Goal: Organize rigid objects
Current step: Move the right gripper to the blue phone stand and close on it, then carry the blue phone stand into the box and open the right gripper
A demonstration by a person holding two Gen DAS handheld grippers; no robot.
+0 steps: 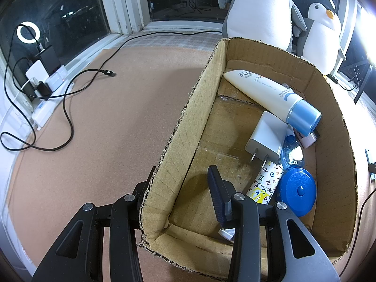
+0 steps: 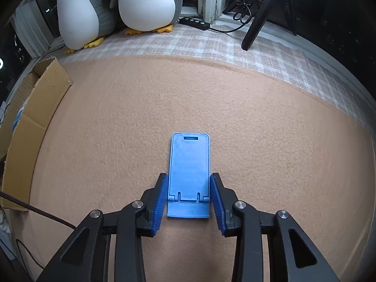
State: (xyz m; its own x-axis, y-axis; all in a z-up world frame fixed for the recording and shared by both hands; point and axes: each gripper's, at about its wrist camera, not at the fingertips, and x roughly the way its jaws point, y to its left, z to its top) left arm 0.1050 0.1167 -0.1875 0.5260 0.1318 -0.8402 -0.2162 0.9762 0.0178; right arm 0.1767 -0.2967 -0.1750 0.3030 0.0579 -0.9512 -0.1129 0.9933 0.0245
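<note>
My left gripper (image 1: 181, 195) is clamped on the near wall of the cardboard box (image 1: 188, 127), one finger outside, one inside. My right gripper (image 2: 189, 199) stands narrow astride the blue plastic phone stand (image 2: 189, 171), ribbed blue pads just beside its edges; whether they touch I cannot tell. The stand lies flat on the tan felt mat (image 2: 258, 129). In the corrugated, rough-edged box lie a cream tube (image 1: 265, 91) reading "AQU", its cap blue, a white plug charger (image 1: 266, 137), a round blue case (image 1: 296, 191) and a white cylinder (image 1: 265, 184) printed "VUITTON". Plush penguins (image 2: 145, 2) sit behind.
</note>
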